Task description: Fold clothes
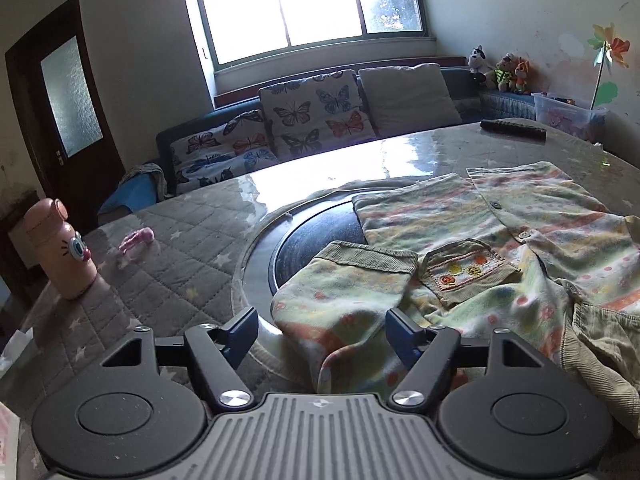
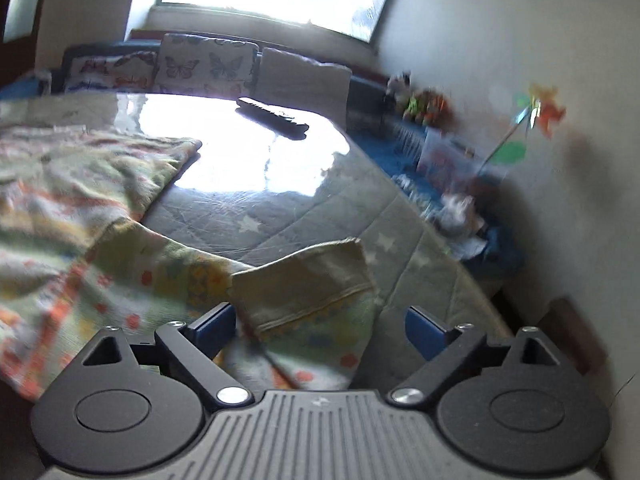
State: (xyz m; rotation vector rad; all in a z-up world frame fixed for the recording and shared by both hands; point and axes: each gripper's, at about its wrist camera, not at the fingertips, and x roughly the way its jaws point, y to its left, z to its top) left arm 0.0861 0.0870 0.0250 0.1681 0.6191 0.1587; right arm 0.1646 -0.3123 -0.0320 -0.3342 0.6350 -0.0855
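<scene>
While pink bottle (image 1: 60, 248) stands far left on table (image 1: 180, 248), left tool (image 1: 322, 330) gapes apart over jacket (image 1: 500, 248) sleeve (image 1: 344, 292); right tool (image 2: 320, 326) apart too, cuff (image 2: 308, 284) between fingers, ungripped.

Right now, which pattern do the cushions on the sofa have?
Colourful butterflies on white, on the cushions; the left wrist view shows it best.

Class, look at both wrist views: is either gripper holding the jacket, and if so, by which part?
Nothing is held. The left gripper stands open around a sleeve of the jacket; the right gripper stands open at the other sleeve's cuff.
</scene>
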